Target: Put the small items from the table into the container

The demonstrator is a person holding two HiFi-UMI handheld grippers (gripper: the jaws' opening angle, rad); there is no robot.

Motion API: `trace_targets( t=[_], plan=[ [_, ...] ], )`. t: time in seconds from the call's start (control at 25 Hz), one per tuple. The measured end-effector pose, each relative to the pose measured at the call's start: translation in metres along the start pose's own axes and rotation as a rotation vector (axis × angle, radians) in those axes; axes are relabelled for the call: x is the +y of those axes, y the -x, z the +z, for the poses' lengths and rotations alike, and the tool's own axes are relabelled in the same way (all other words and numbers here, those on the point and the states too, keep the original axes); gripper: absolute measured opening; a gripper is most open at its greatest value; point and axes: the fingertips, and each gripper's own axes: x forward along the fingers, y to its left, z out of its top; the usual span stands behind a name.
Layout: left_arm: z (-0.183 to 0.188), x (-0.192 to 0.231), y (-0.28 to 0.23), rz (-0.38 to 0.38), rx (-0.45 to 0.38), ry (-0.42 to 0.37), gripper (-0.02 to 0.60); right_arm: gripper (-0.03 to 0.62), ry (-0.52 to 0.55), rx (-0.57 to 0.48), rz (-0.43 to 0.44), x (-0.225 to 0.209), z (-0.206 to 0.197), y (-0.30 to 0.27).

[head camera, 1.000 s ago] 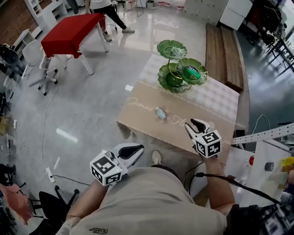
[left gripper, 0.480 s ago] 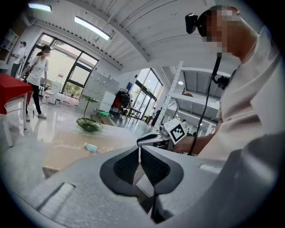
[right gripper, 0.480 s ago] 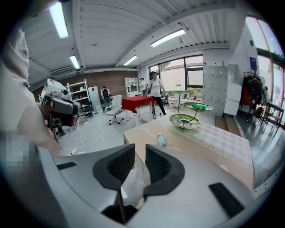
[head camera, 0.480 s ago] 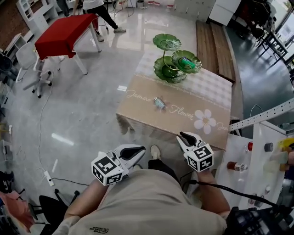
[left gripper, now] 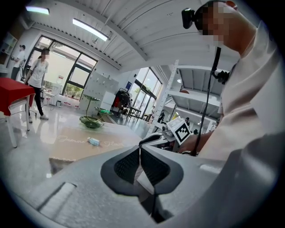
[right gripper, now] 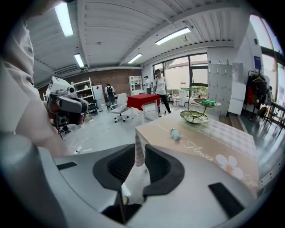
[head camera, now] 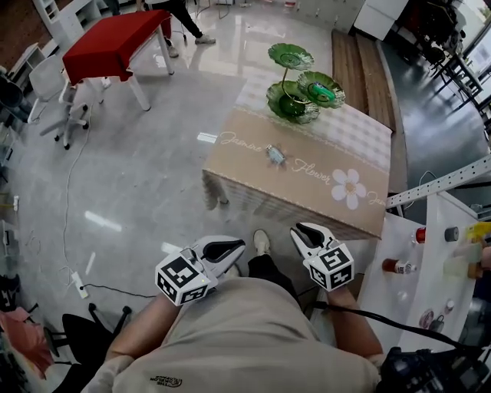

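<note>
One green item (head camera: 322, 93) lies in the tiered dish (head camera: 290, 56); a small pale item (head camera: 275, 156) waits on the table (head camera: 253, 176). The left claw (head camera: 232, 248) is clenched empty, and the right claw (head camera: 300, 231) is closing on nothing.

The top edge of the head view is cutting off a person (head camera: 180, 11) beside the red table (head camera: 115, 42), leaving only legs showing. On the tablecloth (head camera: 253, 180), the small item (head camera: 275, 156) is showing as a pale bluish speck, too small to name. A green thing (head camera: 322, 94) is lying in one tier of the green dish stand (head camera: 290, 104), equally hard to identify. The cloth's first scripted word is reading too faintly to make out. The right edge is cropping the white shelf (head camera: 433, 265) and its bottles (head camera: 395, 266).
</note>
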Motion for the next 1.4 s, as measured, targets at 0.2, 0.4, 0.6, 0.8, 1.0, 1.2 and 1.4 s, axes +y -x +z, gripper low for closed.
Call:
trace_targets(
  t=[0.2,0.4,0.6,0.8,1.0,1.2,1.4],
  plan=[
    [-0.001,0.004,0.018,0.042,-0.024,0.018,0.009,0.081,0.027,0.011,-0.019,-0.008,0.0,-0.014],
    [-0.001,0.015,0.034,0.089,-0.049,0.043,0.009,0.135,0.087,0.035,-0.047,-0.043,0.008,-0.054],
    [0.004,0.033,0.044,0.178,-0.06,0.069,0.009,0.18,0.127,0.065,-0.051,-0.089,0.018,-0.104],
    [0.015,0.051,0.044,0.268,-0.073,0.106,0.009,0.215,0.125,0.124,-0.032,-0.135,0.016,-0.164],
    [0.027,0.069,0.035,0.344,-0.084,0.133,0.009,0.23,0.123,0.148,-0.006,-0.166,0.022,-0.211],
    [0.028,0.078,0.02,0.406,-0.083,0.17,0.009,0.241,0.104,0.195,0.033,-0.184,0.009,-0.253],
    [0.035,0.085,0.004,0.443,-0.08,0.187,0.009,0.241,0.095,0.241,0.046,-0.199,-0.006,-0.28]
  ],
)
